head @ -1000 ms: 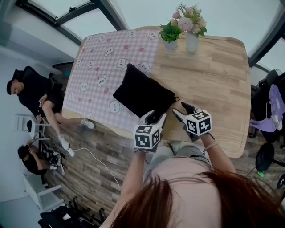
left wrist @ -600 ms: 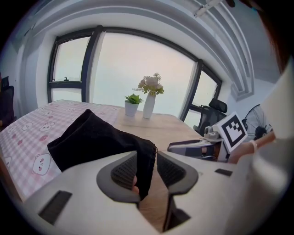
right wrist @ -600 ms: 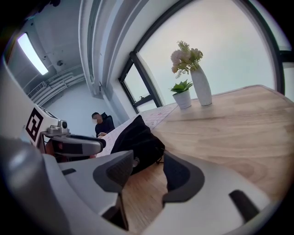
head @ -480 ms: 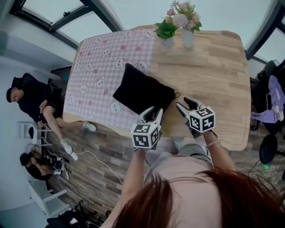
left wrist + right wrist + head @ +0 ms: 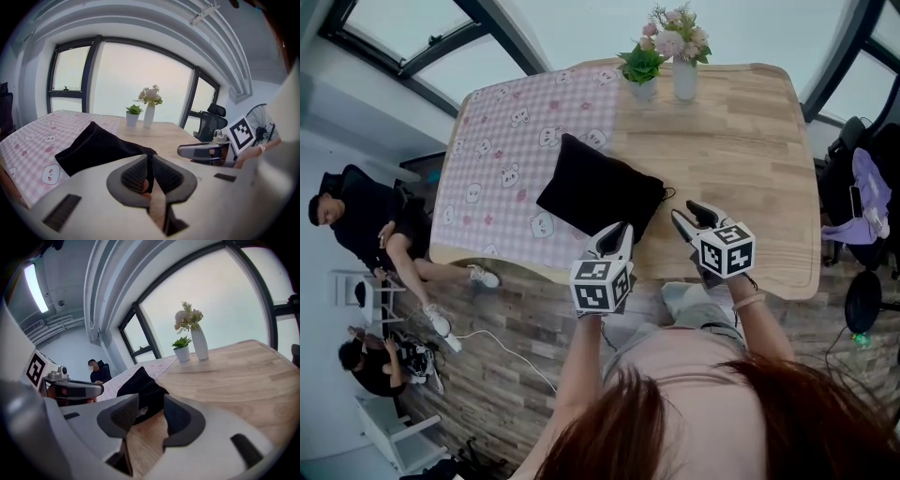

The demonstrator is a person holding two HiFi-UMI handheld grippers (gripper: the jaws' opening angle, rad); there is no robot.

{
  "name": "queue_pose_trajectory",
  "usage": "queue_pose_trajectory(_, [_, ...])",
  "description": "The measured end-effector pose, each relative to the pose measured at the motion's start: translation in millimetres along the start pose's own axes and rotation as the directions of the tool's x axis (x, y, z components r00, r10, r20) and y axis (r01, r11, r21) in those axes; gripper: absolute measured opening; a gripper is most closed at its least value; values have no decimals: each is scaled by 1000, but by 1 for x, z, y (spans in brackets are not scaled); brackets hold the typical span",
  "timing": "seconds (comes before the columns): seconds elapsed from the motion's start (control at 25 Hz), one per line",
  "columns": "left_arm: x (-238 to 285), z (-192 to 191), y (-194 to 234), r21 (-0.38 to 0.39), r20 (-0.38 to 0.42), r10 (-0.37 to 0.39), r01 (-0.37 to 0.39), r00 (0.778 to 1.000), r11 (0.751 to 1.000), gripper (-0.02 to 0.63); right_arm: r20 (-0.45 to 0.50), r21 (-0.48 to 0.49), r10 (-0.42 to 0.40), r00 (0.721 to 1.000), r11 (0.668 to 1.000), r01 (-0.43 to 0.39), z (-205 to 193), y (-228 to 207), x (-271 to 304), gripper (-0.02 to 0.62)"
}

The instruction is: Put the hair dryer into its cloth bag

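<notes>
**Desk:** Where is the hair dryer?

**Photographer:** Out of sight. No view shows it loose on the table. The black cloth bag lies plump and humped, partly on the pink checked tablecloth and partly on bare wood. The dryer is most likely already inside, though the bag's mouth cannot be made out.

**Desk:** And the two grippers?

**Photographer:** Both hang over the near edge of the table, just beside the bag's near end, and neither appears to touch it. The left gripper has just been closing. Its jaws stand all but together, with only a thin slit between them and nothing caught in it. The right gripper has been closing too. Its jaws stand about half apart and hold nothing, and the bag's corner shows beyond the gap.

**Desk:** Why are they held that way?

**Photographer:** They tilt down toward the bag from either side of its near corner. That reads as a finished job being let go, or as readiness to tidy the opening. Which of the two it is cannot be told.

**Desk:** Anything else on the table?

**Photographer:** A white vase of flowers and a small potted plant stand side by side at the far edge. Both are well apart from the bag and clear of the work.
</notes>
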State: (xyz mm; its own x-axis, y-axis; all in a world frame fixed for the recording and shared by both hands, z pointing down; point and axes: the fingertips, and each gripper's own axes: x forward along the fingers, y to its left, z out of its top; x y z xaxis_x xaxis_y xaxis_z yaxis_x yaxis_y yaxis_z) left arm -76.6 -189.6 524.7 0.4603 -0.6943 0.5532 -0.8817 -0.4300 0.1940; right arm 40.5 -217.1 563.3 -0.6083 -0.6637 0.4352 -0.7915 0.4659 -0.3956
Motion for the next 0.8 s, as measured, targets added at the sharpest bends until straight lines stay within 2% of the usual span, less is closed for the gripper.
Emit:
queue_pose_trajectory(0.52, [-48, 15, -14, 65, 122, -49, 41, 991, 997, 17, 81, -59, -28, 996, 998, 33, 11, 38, -36, 130])
queue_pose_trajectory(0.8, [-74, 19, -23, 69, 176, -74, 63, 982, 996, 15, 123, -93, -41, 992, 994, 53, 13, 59, -60, 101])
